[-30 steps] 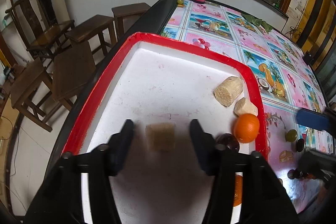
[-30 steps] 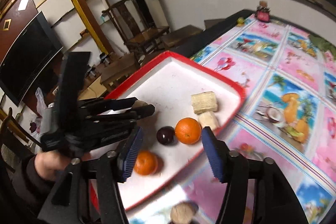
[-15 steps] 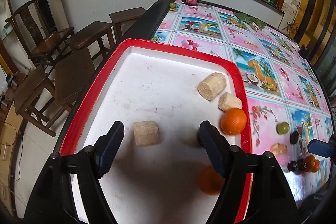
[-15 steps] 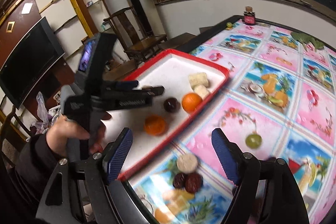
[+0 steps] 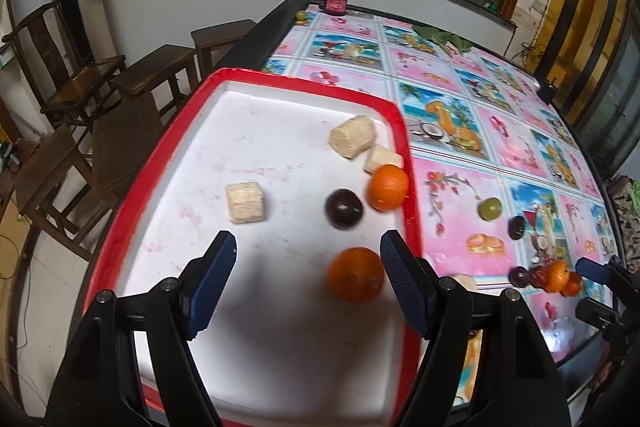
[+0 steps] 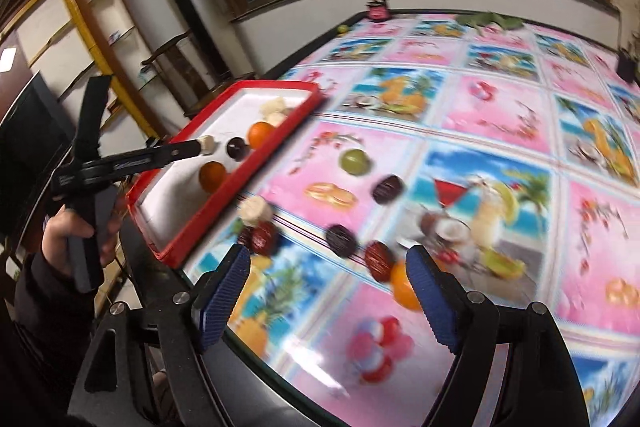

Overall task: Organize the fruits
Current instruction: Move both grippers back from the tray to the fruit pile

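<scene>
In the red tray (image 5: 132, 187), the pale cut cylinder (image 5: 353, 142) lies lengthwise toward the far-right corner; both tongs wide, empty.

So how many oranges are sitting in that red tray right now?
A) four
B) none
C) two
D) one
C: the left wrist view shows one orange by the red tray's right rim and another orange nearer the camera.

Tray (image 5: 256, 79): 2 oranges (image 5: 387, 187), 1 dark plum (image 5: 343, 207), 3 pale cane pieces (image 5: 245, 202). Tablecloth, right of tray: 1 green fruit (image 6: 354, 161), 1 orange (image 6: 402, 287), 1 pale piece (image 6: 254, 207); dark fruits blurred, roughly five.
</scene>
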